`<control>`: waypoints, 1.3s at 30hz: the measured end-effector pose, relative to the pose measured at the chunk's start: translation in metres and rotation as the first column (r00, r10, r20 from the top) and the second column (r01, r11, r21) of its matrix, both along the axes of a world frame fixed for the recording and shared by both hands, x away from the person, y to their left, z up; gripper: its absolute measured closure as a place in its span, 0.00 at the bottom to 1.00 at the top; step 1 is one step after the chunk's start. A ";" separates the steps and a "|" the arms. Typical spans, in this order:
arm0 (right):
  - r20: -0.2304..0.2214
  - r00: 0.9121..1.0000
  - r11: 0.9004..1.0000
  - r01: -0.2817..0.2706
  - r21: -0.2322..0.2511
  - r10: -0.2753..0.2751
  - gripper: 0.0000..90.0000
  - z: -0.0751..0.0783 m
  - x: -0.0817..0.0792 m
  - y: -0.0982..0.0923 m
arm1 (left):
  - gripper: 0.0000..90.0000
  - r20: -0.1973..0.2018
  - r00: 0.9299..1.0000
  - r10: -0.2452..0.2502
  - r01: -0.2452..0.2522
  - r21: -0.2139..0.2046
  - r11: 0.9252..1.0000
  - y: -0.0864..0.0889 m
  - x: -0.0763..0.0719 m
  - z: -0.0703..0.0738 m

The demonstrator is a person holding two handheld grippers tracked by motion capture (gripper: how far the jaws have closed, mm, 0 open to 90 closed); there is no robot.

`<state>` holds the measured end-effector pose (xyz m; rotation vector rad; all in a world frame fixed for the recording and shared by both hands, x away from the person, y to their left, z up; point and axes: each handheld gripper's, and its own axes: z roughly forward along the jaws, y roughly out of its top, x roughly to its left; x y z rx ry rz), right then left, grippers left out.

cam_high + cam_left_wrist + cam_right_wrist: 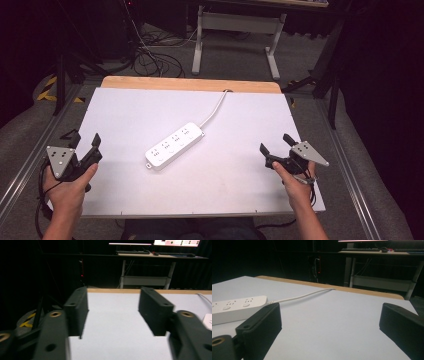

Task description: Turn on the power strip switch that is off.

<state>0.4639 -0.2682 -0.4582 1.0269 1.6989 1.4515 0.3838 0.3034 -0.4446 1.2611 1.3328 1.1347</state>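
High view: the white power strip (174, 145) lies mid-table on a diagonal, cord toward the far edge, between the left gripper (86, 145) and right gripper (275, 144); both gape wide, empty, about equally near.

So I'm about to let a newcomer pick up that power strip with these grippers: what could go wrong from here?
1. The power strip trails a cable over the table's far edge; lifting it far could pull the cable taut.
2. The strip looks wide and smooth, so a grip across it may slip.
3. Both the left gripper and right gripper stand open and apart from the strip; closing in from both sides could make them collide.
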 end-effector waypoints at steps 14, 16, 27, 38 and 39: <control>0.005 1.000 1.000 0.007 -0.018 -0.007 0.06 -0.001 -0.007 -0.005 | 0.97 -0.007 0.995 -0.101 0.101 0.000 0.995 -0.006 0.006 0.004; 0.004 1.000 1.000 0.007 -0.018 -0.007 0.06 0.000 -0.007 -0.005 | 0.99 -0.010 0.993 -0.119 0.119 0.002 0.993 -0.007 0.006 0.005; -0.002 1.000 1.000 0.014 -0.010 -0.014 0.06 -0.001 -0.010 -0.008 | 1.00 -0.026 0.971 -0.236 0.237 0.052 0.970 -0.022 0.024 0.015; -0.006 1.000 1.000 0.014 -0.013 -0.014 0.06 -0.002 -0.010 -0.010 | 1.00 -0.034 0.955 -0.296 0.298 0.060 0.953 -0.035 0.033 0.022; -0.006 1.000 1.000 0.014 -0.013 -0.014 0.06 -0.002 -0.010 -0.010 | 1.00 -0.040 0.952 -0.304 0.306 0.066 0.950 -0.036 0.033 0.023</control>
